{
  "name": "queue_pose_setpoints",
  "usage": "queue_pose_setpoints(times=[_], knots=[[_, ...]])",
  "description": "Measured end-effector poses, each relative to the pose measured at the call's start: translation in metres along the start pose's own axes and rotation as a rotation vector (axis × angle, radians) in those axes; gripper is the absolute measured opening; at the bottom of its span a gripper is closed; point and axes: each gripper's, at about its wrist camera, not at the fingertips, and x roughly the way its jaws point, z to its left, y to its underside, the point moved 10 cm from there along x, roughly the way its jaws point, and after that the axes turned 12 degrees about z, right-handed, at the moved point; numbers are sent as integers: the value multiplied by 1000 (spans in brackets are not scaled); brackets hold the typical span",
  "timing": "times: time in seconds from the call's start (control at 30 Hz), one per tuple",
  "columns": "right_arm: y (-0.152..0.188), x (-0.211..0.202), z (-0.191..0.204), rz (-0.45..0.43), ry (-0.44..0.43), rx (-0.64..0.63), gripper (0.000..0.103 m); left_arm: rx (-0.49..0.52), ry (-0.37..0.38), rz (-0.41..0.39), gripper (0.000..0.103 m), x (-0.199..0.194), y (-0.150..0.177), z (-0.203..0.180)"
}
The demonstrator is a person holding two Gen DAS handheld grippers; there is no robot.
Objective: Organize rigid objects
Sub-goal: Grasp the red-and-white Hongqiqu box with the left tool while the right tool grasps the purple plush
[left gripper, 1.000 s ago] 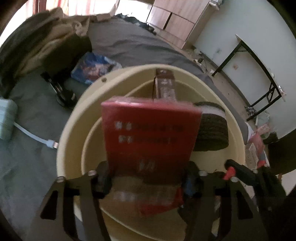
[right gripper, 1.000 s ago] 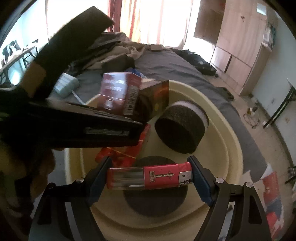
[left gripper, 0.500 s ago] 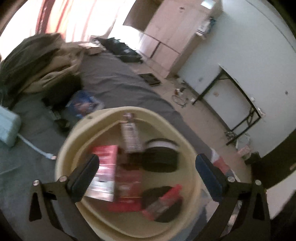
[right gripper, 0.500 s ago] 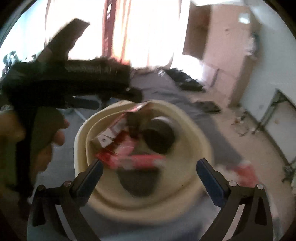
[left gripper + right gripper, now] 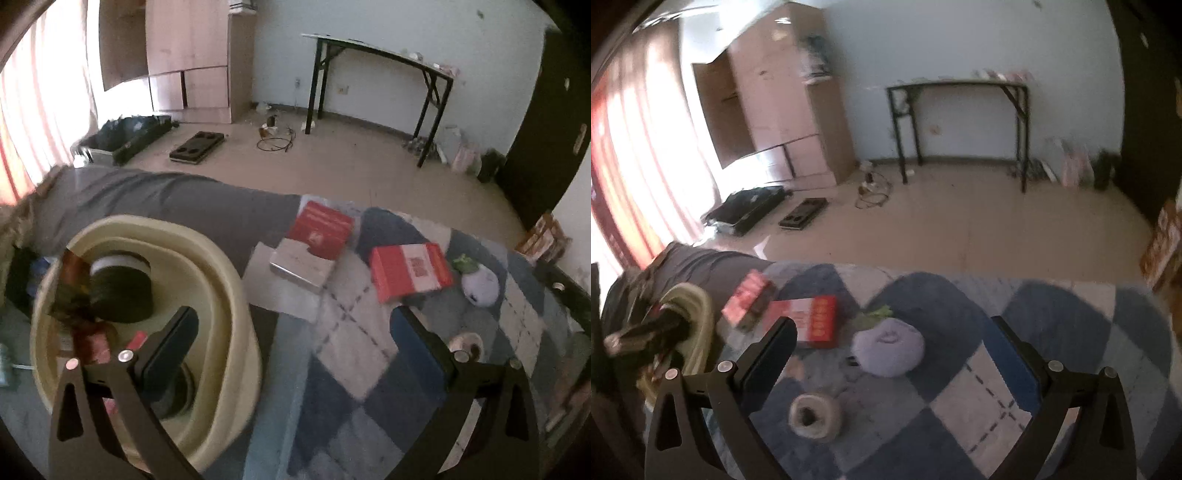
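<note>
A cream basin (image 5: 221,266) on the bed holds a black roll (image 5: 122,291) and red packets. On the checked blanket lie a red box (image 5: 321,229), a silver box (image 5: 299,264), a red-and-white box (image 5: 410,269) and a pale plush toy (image 5: 480,288). My left gripper (image 5: 295,343) is open and empty above the blanket beside the basin. My right gripper (image 5: 894,350) is open and empty above the plush toy (image 5: 886,347), a tape roll (image 5: 812,413) and the red-and-white box (image 5: 812,325). The basin (image 5: 698,314) shows at the left.
The bed edge runs beyond the boxes, with beige floor (image 5: 332,158) past it. A black-legged desk (image 5: 376,74) stands at the far wall and a wooden wardrobe (image 5: 775,110) at the left. A small round tin (image 5: 465,343) lies by my left gripper's right finger.
Both grippers let go of their red items into the basin, opened, and swung right from above the basin to over the checked blanket.
</note>
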Motion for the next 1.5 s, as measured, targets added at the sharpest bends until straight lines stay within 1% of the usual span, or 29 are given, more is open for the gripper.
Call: queue_pose_setpoints(times=[0.07, 0.1, 0.17, 0.2, 0.27, 0.33, 0.37, 0.4, 0.43, 0.47, 0.5, 0.53, 0.6, 0.67, 0.77, 0.87, 0.97, 1.0, 1.07, 1.1, 1.2, 1.27, 1.3, 1.37, 1.4, 1.43, 1.5], knots=[[2, 13, -4, 26, -10, 48, 103, 34, 48, -66, 103, -33, -7, -18], [3, 18, -3, 42, -26, 59, 103, 81, 31, -97, 103, -48, -13, -29], [0, 20, -3, 38, -43, 36, 103, 207, -26, -168, 103, -71, -33, -47], [0, 16, -1, 17, -36, 6, 103, 230, -24, -176, 103, -71, -40, -50], [-1, 15, -1, -6, -28, -14, 103, 260, 53, -152, 103, -58, -50, -54], [0, 26, -3, -10, -21, -35, 103, 273, 183, -152, 103, -39, -48, -54], [1, 28, -3, -12, -20, -36, 103, 280, 212, -100, 103, -20, -49, -51], [2, 33, -4, -12, -25, -24, 103, 235, 175, -67, 103, -5, -53, -40], [3, 40, -6, -5, -34, 4, 103, 190, 123, -46, 103, 8, -56, -28], [4, 45, -8, 3, -40, 29, 103, 169, 111, -37, 103, 18, -57, -20], [5, 51, -10, 14, -42, 56, 103, 162, 111, -18, 103, 29, -57, -15], [6, 58, -10, 24, -48, 78, 103, 157, 93, 4, 103, 40, -57, -9], [7, 67, -9, 41, -70, 113, 103, 148, 37, 43, 103, 57, -54, 2], [7, 72, -10, 50, -83, 152, 103, 130, -2, 88, 103, 74, -50, 10], [6, 76, -5, 61, -100, 157, 103, 115, 31, 133, 103, 90, -44, 15], [6, 81, -4, 61, -54, 131, 103, 115, 42, 154, 103, 100, -40, 13], [4, 82, -10, 40, -28, 143, 103, 99, 82, 163, 103, 109, -41, 7], [4, 83, -11, 43, -19, 139, 103, 108, 76, 166, 103, 112, -41, 3], [6, 87, -11, 59, -7, 123, 103, 146, 25, 161, 103, 115, -40, 0], [6, 91, -10, 62, -4, 117, 103, 162, 13, 164, 103, 117, -39, -3], [7, 99, -5, 73, -4, 93, 103, 167, 39, 181, 103, 123, -36, -9], [8, 103, -4, 70, 9, 76, 101, 169, 15, 167, 103, 125, -39, -8], [7, 104, -4, 67, 21, 66, 100, 167, 0, 165, 101, 126, -39, -7], [6, 105, -4, 52, 43, 54, 91, 155, -18, 159, 86, 125, -40, -5], [6, 106, -5, 52, 50, 51, 89, 137, 6, 163, 73, 125, -41, -6], [6, 107, -6, 54, 58, 46, 84, 114, 29, 161, 66, 123, -42, -7], [6, 109, -3, 51, 57, 17, 75, 126, 9, 146, 65, 121, -45, -9]])
